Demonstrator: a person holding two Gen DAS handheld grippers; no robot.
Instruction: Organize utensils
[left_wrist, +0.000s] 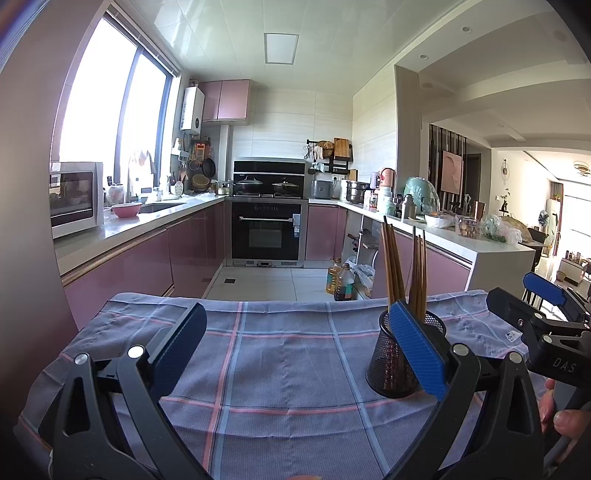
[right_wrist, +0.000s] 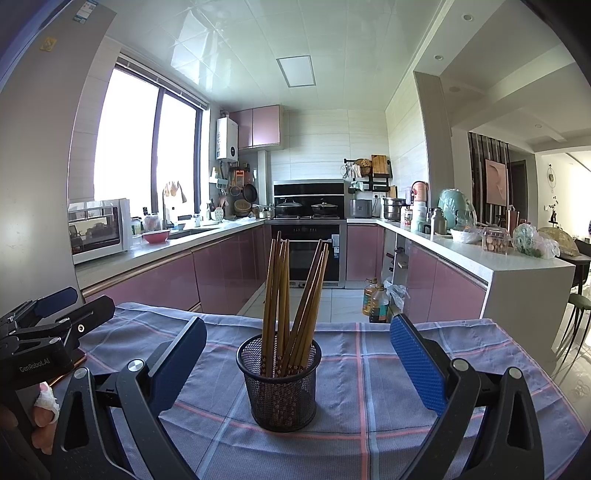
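Inside one mesh cup (right_wrist: 279, 384), nine chopsticks (right_wrist: 291, 295).

a u-shaped kitchen with pink cabinets (right_wrist: 229, 266), daylight through a large left window (right_wrist: 147, 147), a black oven (right_wrist: 306, 251) far, pale floor tiles (left_wrist: 258, 284), perhaps a dining area right.

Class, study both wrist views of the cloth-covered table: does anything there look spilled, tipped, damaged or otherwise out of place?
Nothing stands out. The mesh holder stands upright on the checked cloth, with all the chopsticks inside it, leaning at slightly different angles. Both the left gripper and the right gripper are open and empty.
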